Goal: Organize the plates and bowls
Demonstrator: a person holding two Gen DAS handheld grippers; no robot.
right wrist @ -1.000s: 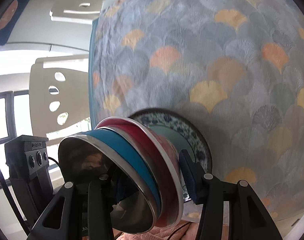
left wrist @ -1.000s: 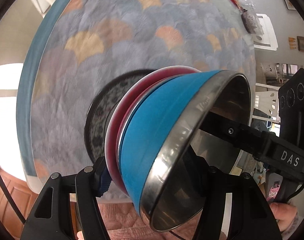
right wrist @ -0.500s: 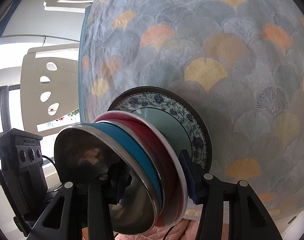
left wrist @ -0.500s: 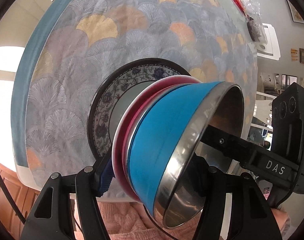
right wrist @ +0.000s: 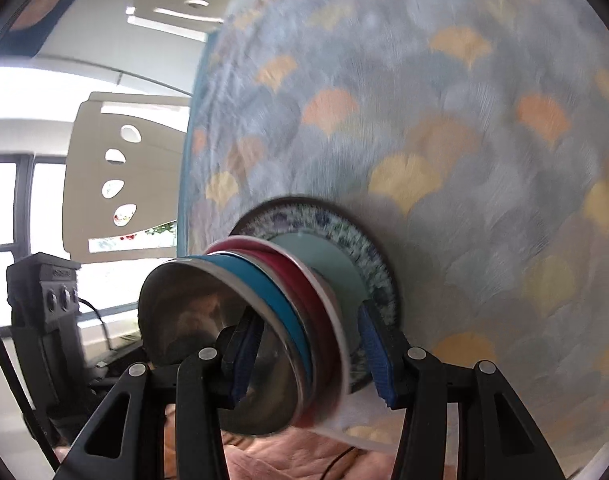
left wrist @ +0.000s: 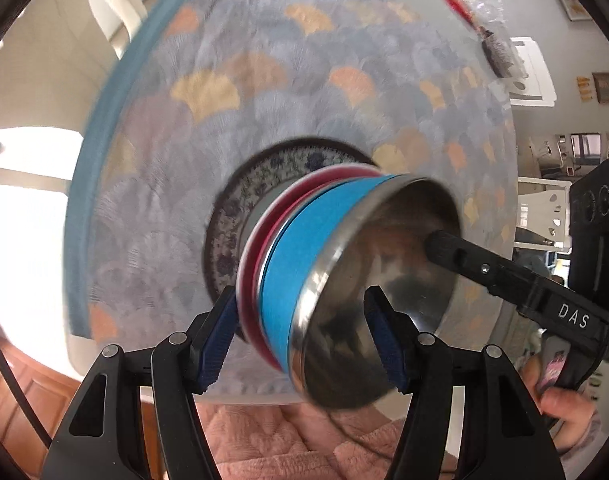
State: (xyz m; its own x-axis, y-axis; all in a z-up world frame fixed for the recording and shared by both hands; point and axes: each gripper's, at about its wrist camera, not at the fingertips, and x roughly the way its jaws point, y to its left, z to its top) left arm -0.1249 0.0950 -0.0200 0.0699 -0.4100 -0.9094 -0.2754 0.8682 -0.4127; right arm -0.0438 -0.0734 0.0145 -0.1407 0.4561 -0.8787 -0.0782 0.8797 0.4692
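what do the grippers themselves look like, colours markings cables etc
Both grippers, left and right, are matte black plastic with silver screw heads and ribbed blue pads on the fingers. The right one's arm reads "DAS" in white. A thin black cable trails by the left unit's boxy body.

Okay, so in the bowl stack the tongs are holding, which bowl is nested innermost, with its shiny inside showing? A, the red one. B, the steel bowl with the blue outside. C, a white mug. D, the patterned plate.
B: the blue-sided steel bowl sits inside the red bowl, both gripped between the left tongs and the right tongs, over the floral plate.
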